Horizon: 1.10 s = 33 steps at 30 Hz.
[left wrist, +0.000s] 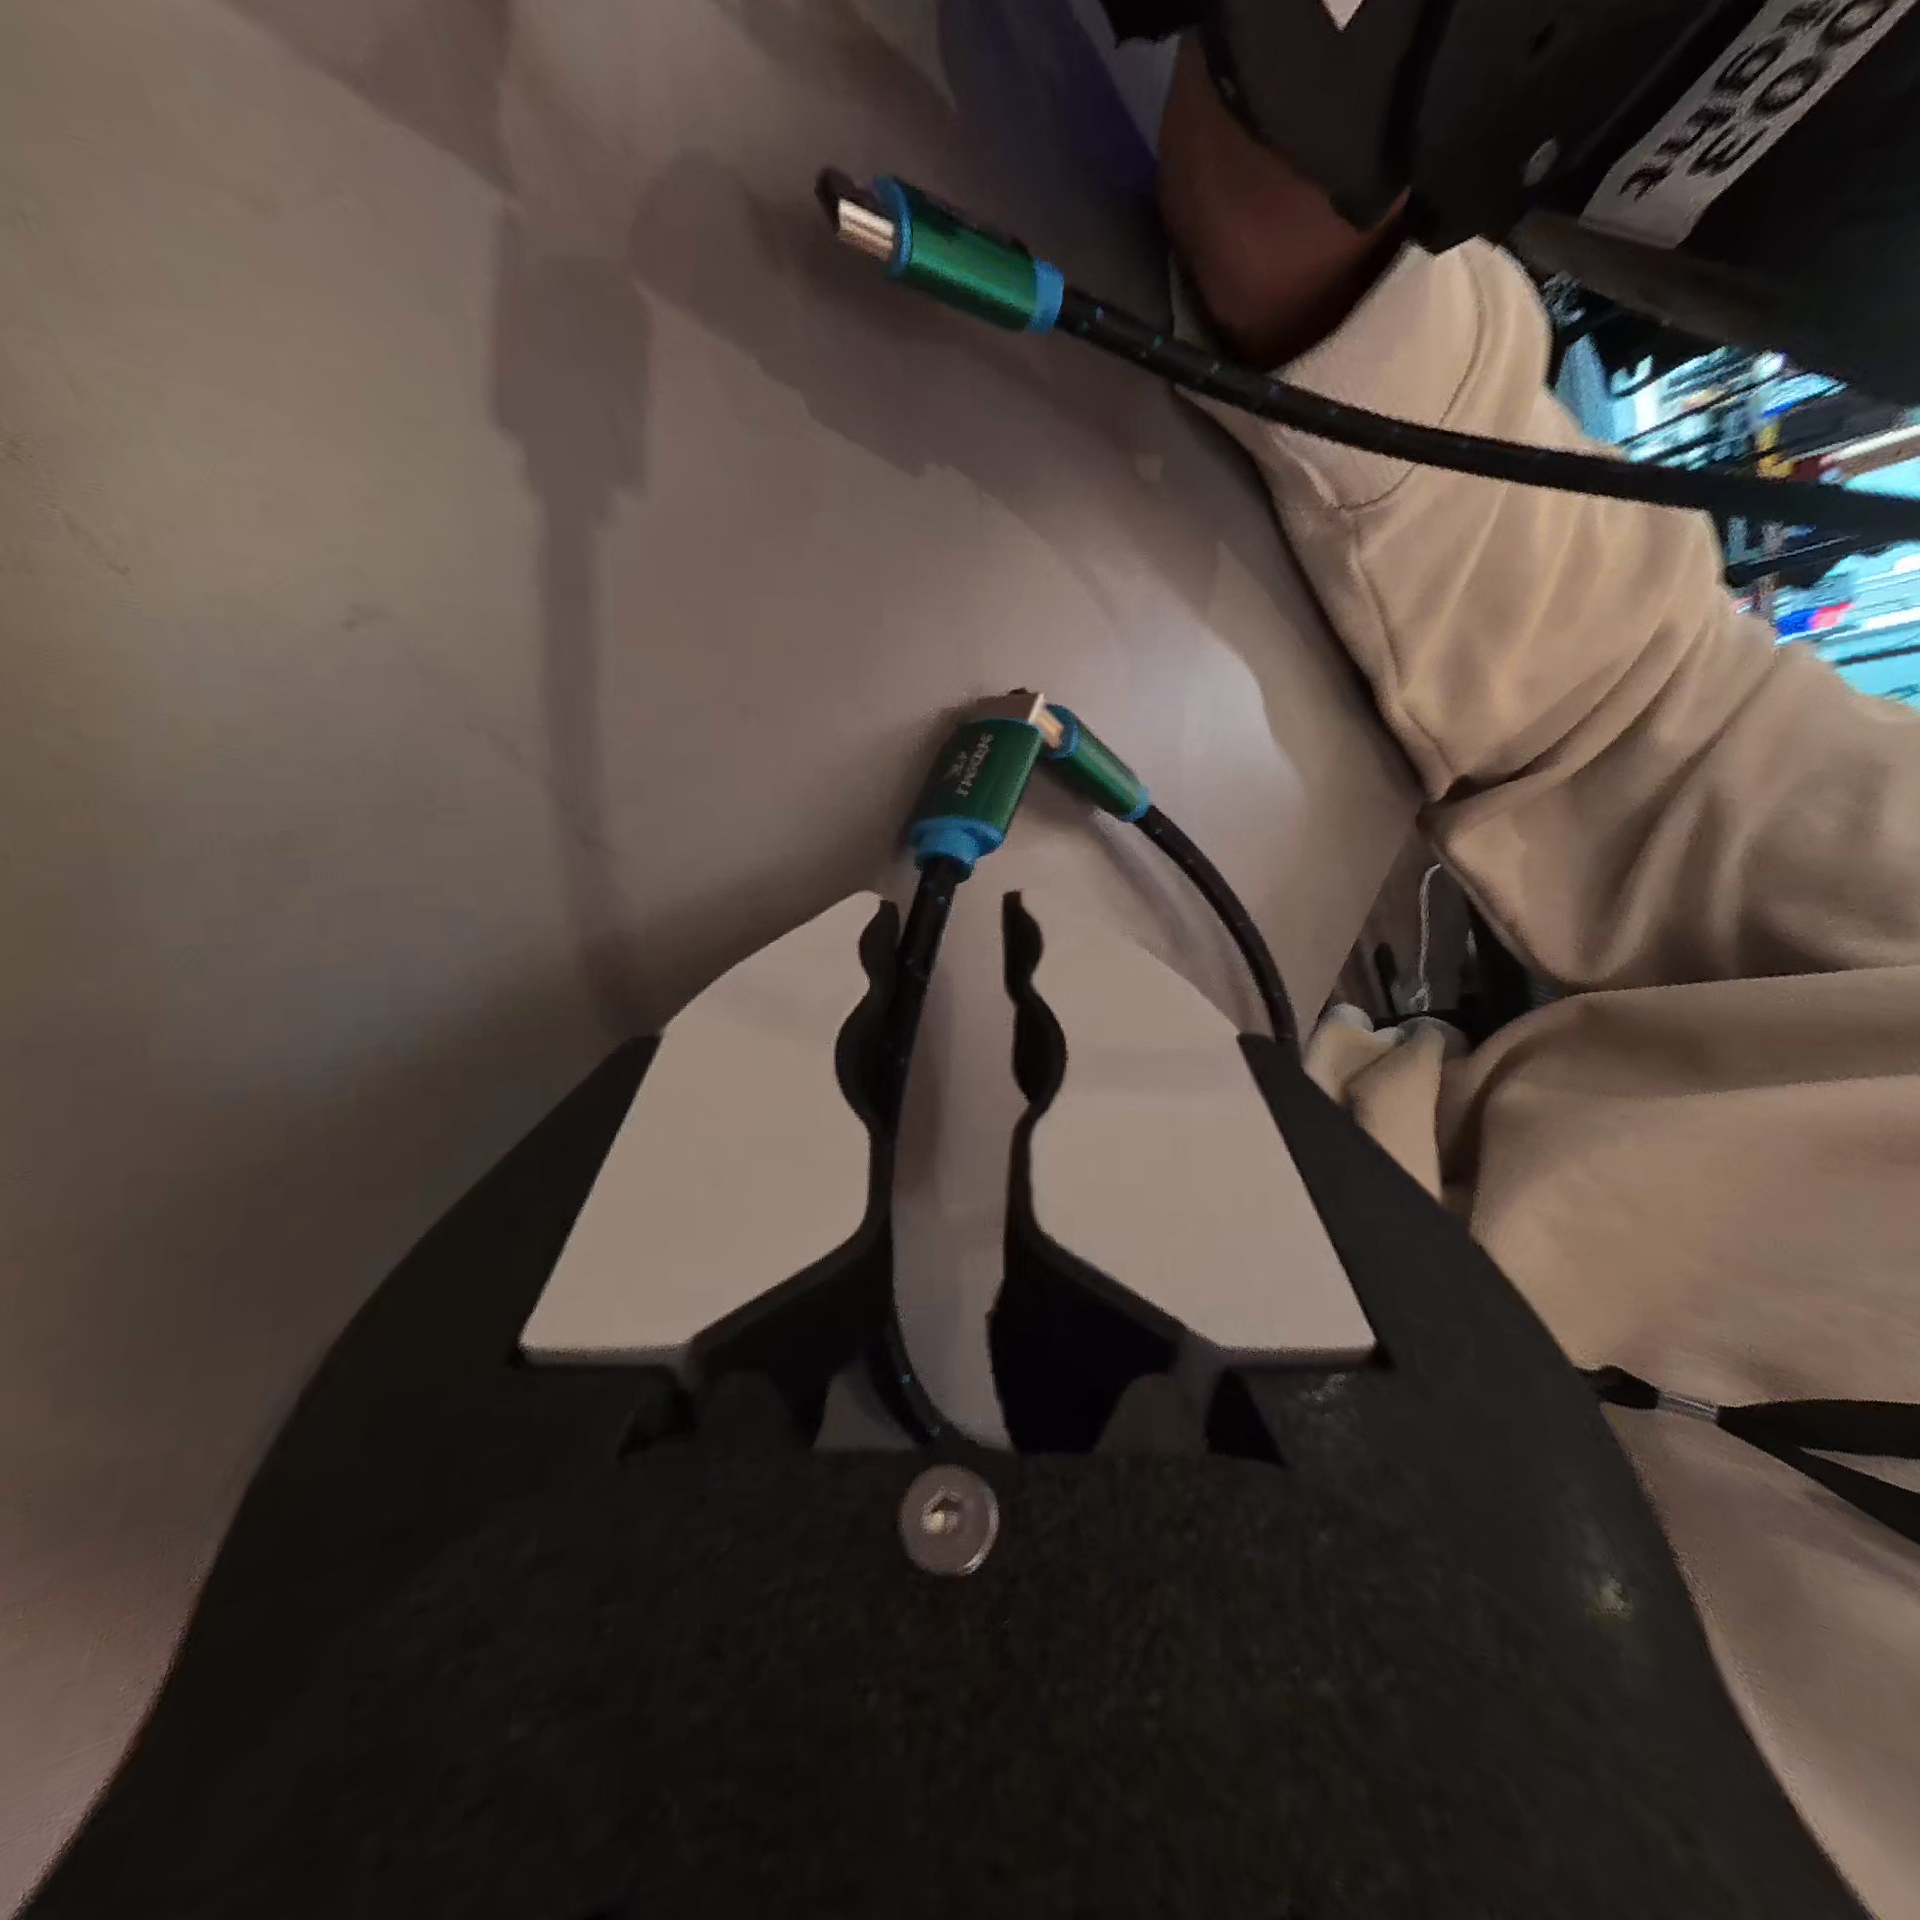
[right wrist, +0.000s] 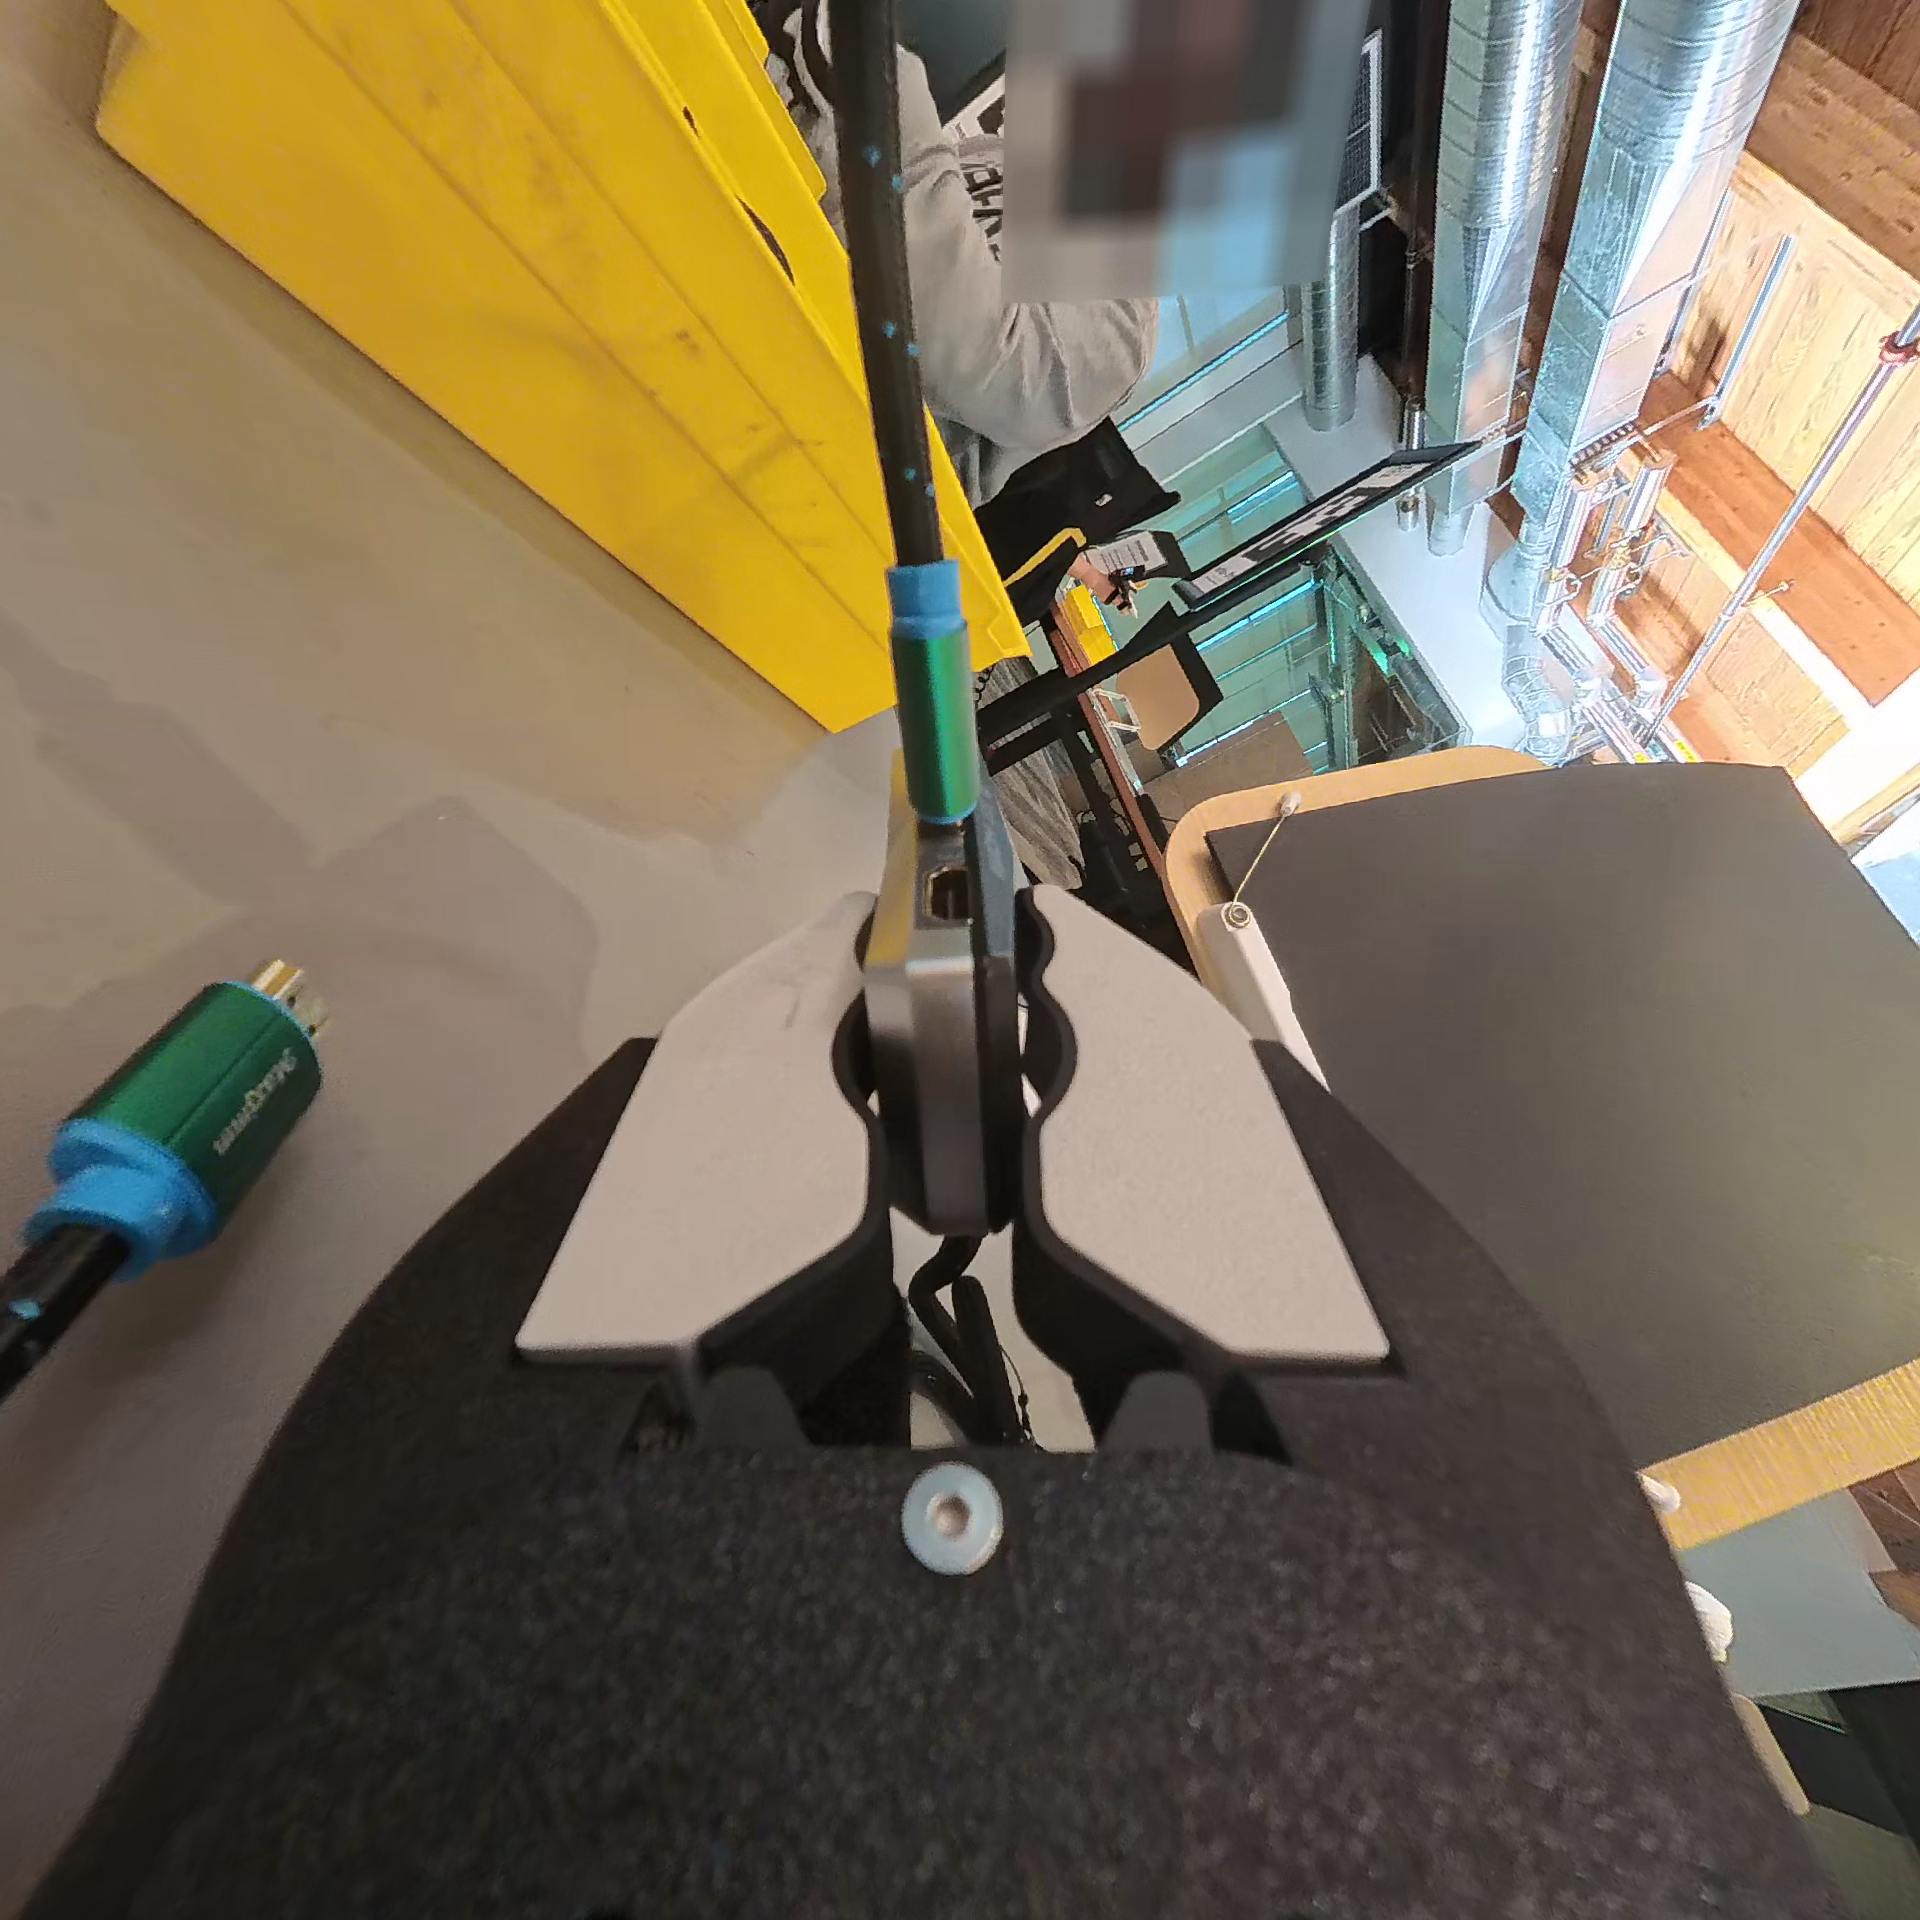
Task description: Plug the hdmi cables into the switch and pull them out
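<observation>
In the left wrist view my left gripper (left wrist: 948,909) is open by a narrow gap. A black braided cable (left wrist: 920,997) runs between the fingers along the left one, not pinched. Its green HDMI plug (left wrist: 971,774) lies on the grey table just past the fingertips, touching a second green plug (left wrist: 1096,769). A third green plug (left wrist: 935,244) lies farther off. In the right wrist view my right gripper (right wrist: 945,904) is shut on the grey switch (right wrist: 940,1049), held edge-on. One green plug (right wrist: 935,717) sits in the switch's far port, beside an empty port (right wrist: 951,894). Another plug (right wrist: 208,1091) lies at left.
Stacked yellow bins (right wrist: 520,312) stand on the table behind the switch. A person's beige sleeve (left wrist: 1558,675) reaches over the table's right side. A black panel with a wooden rim (right wrist: 1558,1039) stands right of the table. Another person in grey (right wrist: 997,343) is in the background. Tip to tip, the grippers are about 20 cm apart.
</observation>
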Tool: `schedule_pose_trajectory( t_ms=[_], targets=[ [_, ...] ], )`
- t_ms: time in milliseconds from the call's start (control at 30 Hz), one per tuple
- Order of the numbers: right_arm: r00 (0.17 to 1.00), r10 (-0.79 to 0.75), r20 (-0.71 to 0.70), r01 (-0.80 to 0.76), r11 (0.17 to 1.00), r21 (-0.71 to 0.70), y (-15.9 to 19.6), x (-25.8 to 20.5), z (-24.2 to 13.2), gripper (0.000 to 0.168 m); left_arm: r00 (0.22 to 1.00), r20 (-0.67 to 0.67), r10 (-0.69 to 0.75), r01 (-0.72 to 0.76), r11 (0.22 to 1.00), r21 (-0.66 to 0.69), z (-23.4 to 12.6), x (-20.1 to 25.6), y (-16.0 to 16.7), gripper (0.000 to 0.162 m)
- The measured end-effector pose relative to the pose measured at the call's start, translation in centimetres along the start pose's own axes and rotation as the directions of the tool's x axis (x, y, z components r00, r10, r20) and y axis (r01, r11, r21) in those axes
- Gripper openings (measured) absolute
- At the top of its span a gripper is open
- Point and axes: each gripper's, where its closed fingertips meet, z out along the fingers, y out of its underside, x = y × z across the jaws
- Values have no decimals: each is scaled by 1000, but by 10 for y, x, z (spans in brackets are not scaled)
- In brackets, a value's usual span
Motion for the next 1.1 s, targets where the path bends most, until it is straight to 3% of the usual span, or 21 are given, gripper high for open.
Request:
schedule_pose_trajectory(
  t_ms=[67, 367, 433, 500, 567, 633, 733, 867, 1100],
  targets=[
    [1000, 0, 1, 0, 1000, 1, 0, 0, 0, 22, 1000, 21, 20, -20, 1000, -15, 5, 1, 1, 8],
    [1000, 9, -14, -8, 1000, 13, -2, 3, -2, 22, 992, -93, 91, -90, 996, 10, 11, 37, -2, 6],
    [999, 14, -36, -13, 999, 30, -5, 7, -4, 22, 991, -58, 121, -119, 992, 37, -2, 37, -7, 6],
    [999, 4, -38, -2, 999, 41, -8, 6, -6, 22, 980, 64, 188, -191, 980, 49, -22, 30, -14, 6],
    [999, -40, -25, 41, 998, 38, -10, 0, -5, 22, 918, 266, 293, -311, 950, 26, -49, 19, -26, 6],
    [996, -88, 3, 87, 995, 43, -15, -9, -4, 22, 809, 438, 392, -423, 906, -31, -77, 13, -39, 6],
    [993, -119, 18, 117, 991, 69, -24, -15, -6, 22, 639, 607, 473, -499, 855, -140, -114, 11, -60, 6],
    [995, -102, 3, 101, 988, 115, -33, -11, -10, 22, 517, 647, 560, -564, 792, -235, -125, 18, -87, 6],
    [988, -152, -29, 153, 986, 63, -35, -11, -10, 22, 437, 638, 634, -555, 749, -363, -94, 12, -109, 6]
  ],
)
